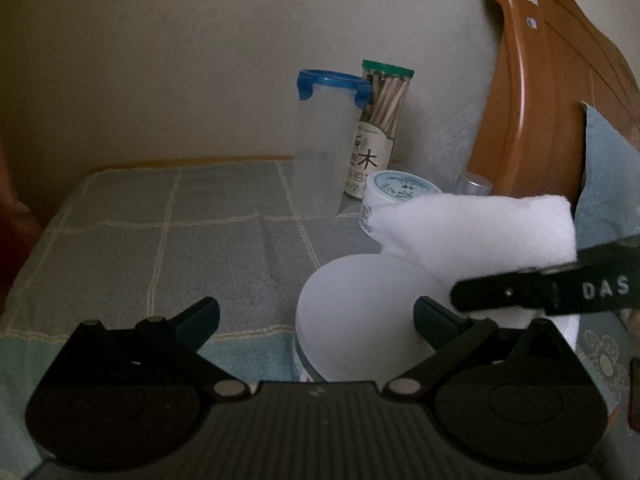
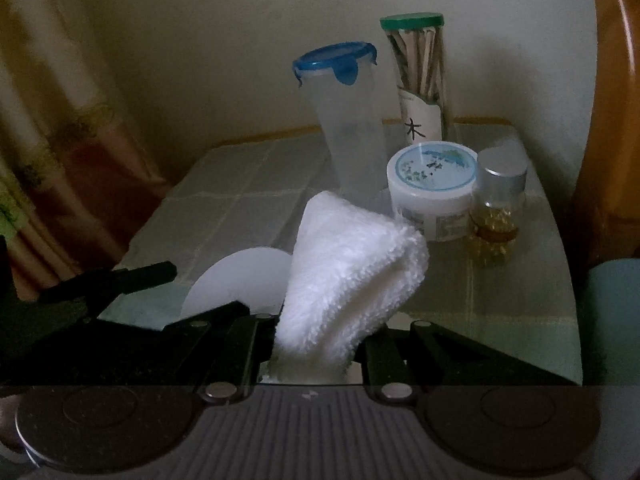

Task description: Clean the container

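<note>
Right wrist view: the right gripper [image 2: 312, 360] has its jaws clamped on a white cloth [image 2: 352, 276]; the left gripper [image 1: 316, 316] jaws stand wide around a frosted container [image 1: 360, 312] on the counter [image 1: 160, 240].

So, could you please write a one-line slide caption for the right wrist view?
Right gripper shut on a folded white cloth, beside a frosted round lid on the checked tablecloth.

Home bedroom, carved wooden headboard [image 1: 532, 92] against pale patterned wallpaper [image 1: 200, 60], bedside surface under a checked cloth [image 1: 160, 240], patterned curtain [image 2: 60, 140], cream jar [image 2: 434, 188], toothpick canister [image 2: 416, 76]
</note>
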A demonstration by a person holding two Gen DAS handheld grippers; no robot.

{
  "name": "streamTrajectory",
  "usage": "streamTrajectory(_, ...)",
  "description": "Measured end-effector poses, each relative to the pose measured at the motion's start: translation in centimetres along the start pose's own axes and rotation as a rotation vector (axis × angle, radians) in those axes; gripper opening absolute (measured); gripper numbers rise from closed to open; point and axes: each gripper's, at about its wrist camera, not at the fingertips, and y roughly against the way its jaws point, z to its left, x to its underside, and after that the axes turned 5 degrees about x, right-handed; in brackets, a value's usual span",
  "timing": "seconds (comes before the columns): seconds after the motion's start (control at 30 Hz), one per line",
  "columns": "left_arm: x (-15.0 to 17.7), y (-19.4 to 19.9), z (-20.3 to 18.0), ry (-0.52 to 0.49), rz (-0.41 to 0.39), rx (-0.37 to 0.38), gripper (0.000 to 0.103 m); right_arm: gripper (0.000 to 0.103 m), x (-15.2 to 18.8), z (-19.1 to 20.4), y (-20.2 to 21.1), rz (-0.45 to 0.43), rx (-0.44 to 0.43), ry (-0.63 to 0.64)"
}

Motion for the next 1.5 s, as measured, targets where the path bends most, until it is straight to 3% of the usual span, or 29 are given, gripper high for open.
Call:
streamTrajectory(0.77, 0.1, 0.0, -0.1, -0.003, -0.003, -0.005, 0.103, 0.016, 2.6, 1.9, 2.6, 0.035, -0.045, -0.013)
streamTrajectory(1.13, 0.2, 0.0, -0.1, 0.001, -0.007, -0.004, 0.103, 0.016, 3.2, 2.0, 4.1, 0.046, -0.116, -0.044)
streamTrajectory(1.33, 0.1, 0.4, -0.1, -0.015, 0.001, -0.004, 0.103, 0.016, 1.7, 0.9, 6.3, -0.012, -0.063, -0.034)
streamTrajectory(1.5, 0.3, 1.6, 0.1, -0.007, -0.001, 0.039, 0.103, 0.016, -1.0, 0.8, 7.7, -0.085, 0.016, 0.038)
